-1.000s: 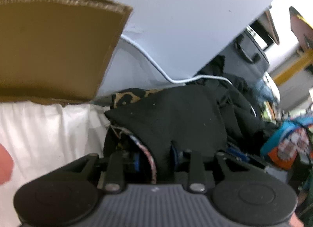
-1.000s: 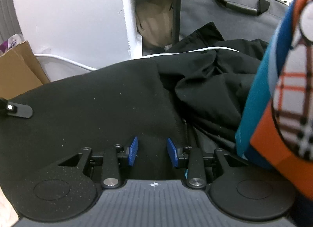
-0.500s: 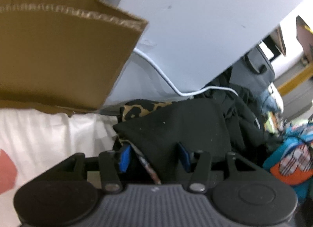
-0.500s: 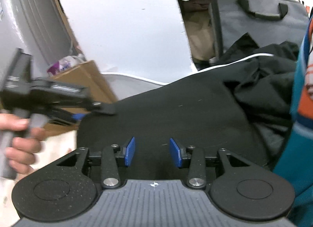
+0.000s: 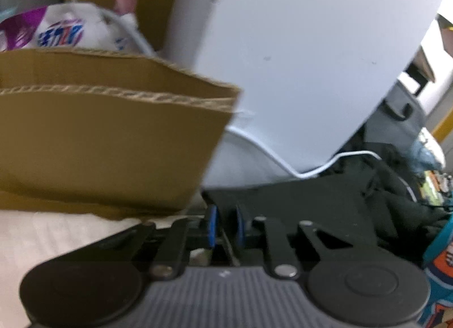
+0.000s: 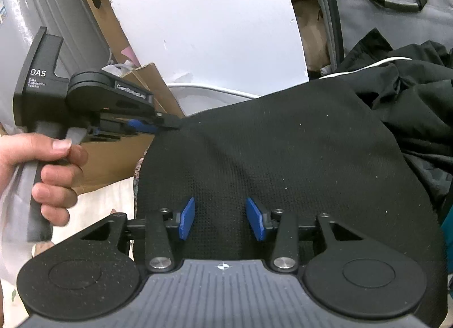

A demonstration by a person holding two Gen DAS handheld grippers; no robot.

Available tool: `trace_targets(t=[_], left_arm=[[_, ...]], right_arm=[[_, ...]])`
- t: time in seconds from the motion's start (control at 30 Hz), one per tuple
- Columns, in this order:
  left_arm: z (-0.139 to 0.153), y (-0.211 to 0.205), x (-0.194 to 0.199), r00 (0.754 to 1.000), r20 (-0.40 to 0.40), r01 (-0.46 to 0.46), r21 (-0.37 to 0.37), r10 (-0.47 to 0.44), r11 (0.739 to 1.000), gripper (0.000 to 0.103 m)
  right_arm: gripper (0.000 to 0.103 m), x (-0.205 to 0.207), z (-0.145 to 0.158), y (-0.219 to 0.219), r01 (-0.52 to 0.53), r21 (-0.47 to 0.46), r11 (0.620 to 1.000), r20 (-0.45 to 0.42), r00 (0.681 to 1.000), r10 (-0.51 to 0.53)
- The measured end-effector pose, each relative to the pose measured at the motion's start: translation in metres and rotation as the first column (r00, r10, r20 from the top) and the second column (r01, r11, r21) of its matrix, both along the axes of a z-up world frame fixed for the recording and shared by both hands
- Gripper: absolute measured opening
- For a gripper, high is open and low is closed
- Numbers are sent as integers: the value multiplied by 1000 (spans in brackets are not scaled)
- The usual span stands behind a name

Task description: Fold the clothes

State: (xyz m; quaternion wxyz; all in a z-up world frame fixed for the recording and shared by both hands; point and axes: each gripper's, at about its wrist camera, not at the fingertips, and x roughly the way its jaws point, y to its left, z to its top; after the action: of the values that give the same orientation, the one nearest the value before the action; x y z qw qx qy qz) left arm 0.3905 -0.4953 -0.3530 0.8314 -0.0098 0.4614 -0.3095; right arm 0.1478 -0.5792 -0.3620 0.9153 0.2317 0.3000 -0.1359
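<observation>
Black garment (image 6: pixel 283 164) mid-fold, lifted over white bedding (image 6: pixel 96 203).
Left claw (image 6: pixel 170 123) pinching its far corner; right claw (image 6: pixel 220 219) spread at near edge. Next: pinch right side, lay over evenly.

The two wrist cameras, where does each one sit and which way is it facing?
Left wrist: on the left tool, looking along its fingers, closed on the black garment, toward a cardboard box and white wall.
Right wrist: on the right tool, open over the garment; a hand and the left tool show.
Shared: garment, box, white cable, grey bag.
</observation>
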Motion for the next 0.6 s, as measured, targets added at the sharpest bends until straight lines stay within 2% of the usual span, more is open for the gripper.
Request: trace_targets(t=[0.1,0.37,0.6], left_arm=[[5,10,-1,1000,7,15,21,-15,1000,16],[40,21,-36,990,26,135,-9,-135,991,16],[38,5,-68,975,46,216,26,-217,976,16]], right_arm=[[48,0,-1,-1,3,6,1000,0,1000,-3],[48,-5,3,-1,26,26,999,18,999,-27],[48,-24,11,-7,45,-2,999,30,999,-45]])
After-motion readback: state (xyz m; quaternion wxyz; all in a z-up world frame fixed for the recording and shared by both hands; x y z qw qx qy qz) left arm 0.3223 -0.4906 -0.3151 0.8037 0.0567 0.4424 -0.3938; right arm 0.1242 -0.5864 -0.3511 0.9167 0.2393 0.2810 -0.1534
